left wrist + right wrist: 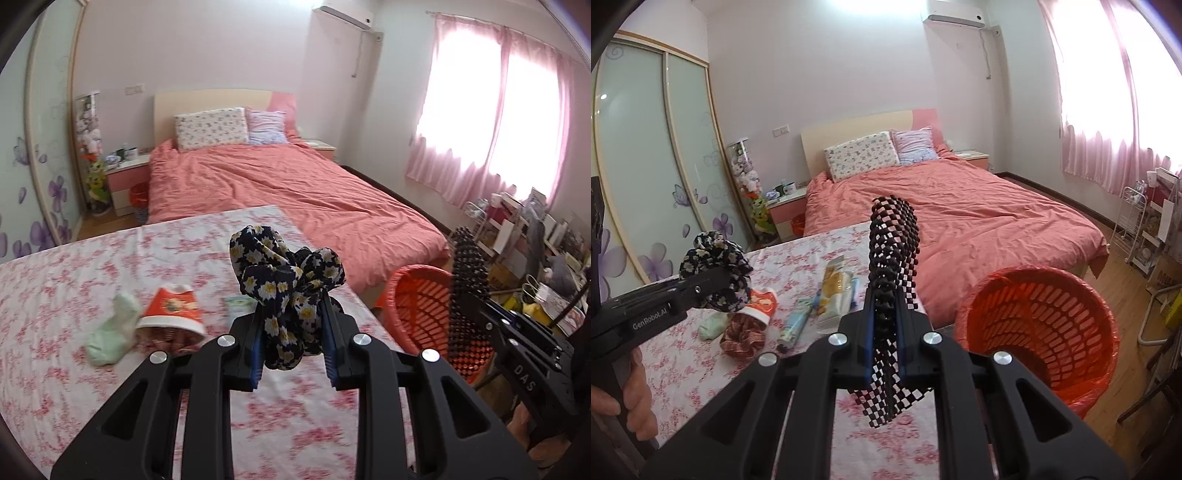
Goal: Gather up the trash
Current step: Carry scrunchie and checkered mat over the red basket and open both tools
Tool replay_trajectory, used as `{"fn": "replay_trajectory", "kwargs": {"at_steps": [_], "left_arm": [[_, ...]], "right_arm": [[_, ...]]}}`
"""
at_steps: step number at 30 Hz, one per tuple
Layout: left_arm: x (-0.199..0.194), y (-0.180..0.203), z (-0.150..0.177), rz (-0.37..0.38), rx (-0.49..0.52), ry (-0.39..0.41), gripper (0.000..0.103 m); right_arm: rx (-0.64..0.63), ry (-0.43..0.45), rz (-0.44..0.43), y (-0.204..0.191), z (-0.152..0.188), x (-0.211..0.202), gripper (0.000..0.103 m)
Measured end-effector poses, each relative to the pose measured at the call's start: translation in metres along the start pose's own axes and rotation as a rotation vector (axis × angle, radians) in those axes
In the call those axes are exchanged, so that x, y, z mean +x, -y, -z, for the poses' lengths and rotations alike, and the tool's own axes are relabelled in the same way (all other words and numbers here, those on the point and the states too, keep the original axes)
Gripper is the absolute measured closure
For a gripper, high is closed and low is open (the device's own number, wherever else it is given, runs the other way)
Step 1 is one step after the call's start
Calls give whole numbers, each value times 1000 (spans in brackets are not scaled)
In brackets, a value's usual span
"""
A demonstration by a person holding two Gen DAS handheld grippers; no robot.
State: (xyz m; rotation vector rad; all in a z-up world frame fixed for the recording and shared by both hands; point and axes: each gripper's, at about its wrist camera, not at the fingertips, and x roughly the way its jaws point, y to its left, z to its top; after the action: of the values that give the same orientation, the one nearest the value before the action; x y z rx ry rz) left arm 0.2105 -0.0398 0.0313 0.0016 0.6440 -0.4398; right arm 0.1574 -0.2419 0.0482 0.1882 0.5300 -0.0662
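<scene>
A flowered cloth [286, 291] is pinched in the left tool [291, 332], bunched up between the two fingers. A black net [892, 266] is pinched in the right tool [884, 328], whose jaws are pressed almost together on it. Both things are held up above the bench [701, 369].

The step in hand looks like dropping them in the red bin [1038, 325]. The bin is tipped, with its mouth just to the right of the right tool and a bit below it. The net should be carried over the mouth first, then let go. The loose end hanging under the tool should be kept clear of the bin's rim. The cloth has farther to go, since the right tool is between the left tool and the bin.

The bench edge is just under the right tool. Open room is seen above the bin. A cup [171, 308], a sock [110, 332] and a tube [796, 323] are left on the bench, to the left of the tools.
</scene>
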Motion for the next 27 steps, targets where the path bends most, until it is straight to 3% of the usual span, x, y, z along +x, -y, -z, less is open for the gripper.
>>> {"fn": "replay_trajectory", "kwargs": {"at_steps": [27], "left_arm": [[106, 158, 8, 303, 165, -146, 77]], "right_arm": [[250, -3, 165, 170, 1, 22, 92]]}}
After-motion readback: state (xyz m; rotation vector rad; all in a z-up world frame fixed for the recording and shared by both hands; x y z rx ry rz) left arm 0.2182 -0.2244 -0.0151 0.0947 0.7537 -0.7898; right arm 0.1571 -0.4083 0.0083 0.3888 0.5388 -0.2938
